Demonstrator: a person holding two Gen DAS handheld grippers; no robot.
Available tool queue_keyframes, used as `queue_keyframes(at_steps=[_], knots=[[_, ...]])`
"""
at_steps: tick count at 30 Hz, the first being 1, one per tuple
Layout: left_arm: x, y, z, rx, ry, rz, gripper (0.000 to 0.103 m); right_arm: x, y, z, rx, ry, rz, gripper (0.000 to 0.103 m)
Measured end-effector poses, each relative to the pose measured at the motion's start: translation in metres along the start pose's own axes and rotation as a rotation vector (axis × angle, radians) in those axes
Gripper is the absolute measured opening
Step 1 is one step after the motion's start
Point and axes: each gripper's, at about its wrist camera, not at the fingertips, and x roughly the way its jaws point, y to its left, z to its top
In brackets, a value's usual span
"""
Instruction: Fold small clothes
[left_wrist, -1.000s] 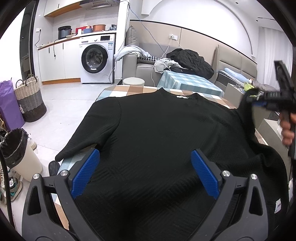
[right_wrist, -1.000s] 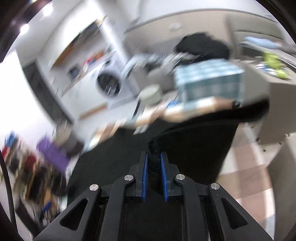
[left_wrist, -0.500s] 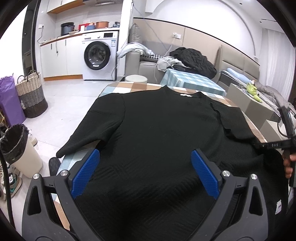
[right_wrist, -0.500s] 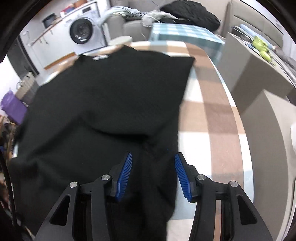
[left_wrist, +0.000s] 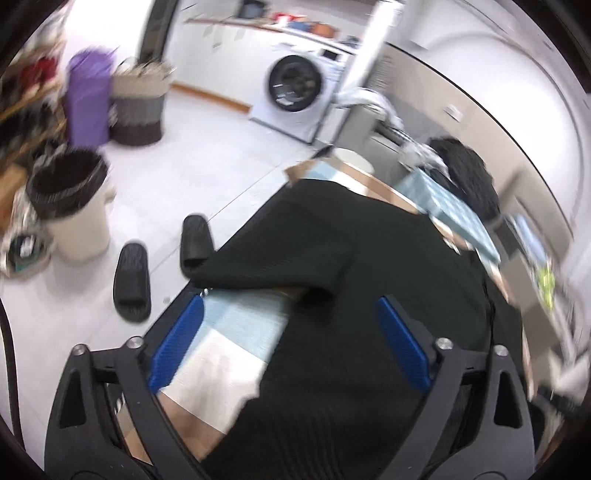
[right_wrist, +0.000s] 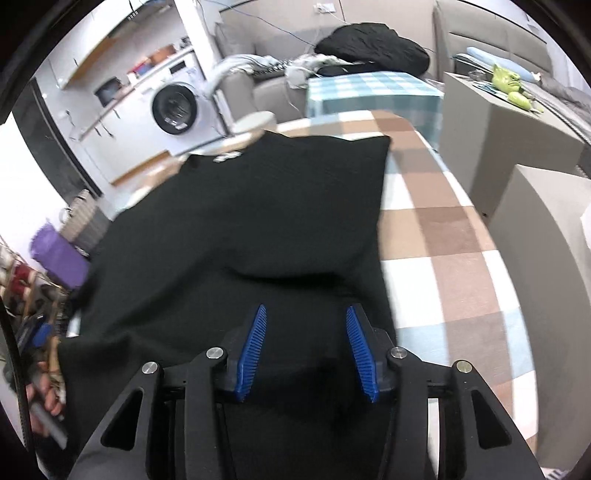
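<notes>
Both fisheye views look forward and steeply down along their own tool, close over the checked surface (right_wrist: 443, 236). Both share the black top (left_wrist: 369, 295) and the washing machine (right_wrist: 173, 107) near 11 to 12 o'clock.

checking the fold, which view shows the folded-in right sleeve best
The right wrist view: the folded-in sleeve lies sharp and whole on the black top. The left wrist view is blurred and shows only the top's other side, its left sleeve still out.
</notes>
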Motion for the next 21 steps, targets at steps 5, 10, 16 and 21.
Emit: queue_keyframes(at_steps=[5,10,16,21], knots=[[0.021,0.046,0.013,-0.194,0.072,-0.016,0.074,0.003,0.008,-0.001,0.001,0.003,0.023,0.051],[0.048,0.08,0.02,-0.31,0.121,-0.014,0.074,0.008,0.006,-0.002,0.028,0.018,0.01,0.051],[0.081,0.087,0.027,-0.312,0.147,0.027,0.069,0.006,0.003,-0.006,0.045,0.022,0.0,0.051],[0.106,0.075,0.027,-0.315,0.212,0.006,0.042,0.003,0.002,-0.007,0.051,0.019,-0.006,0.051]])
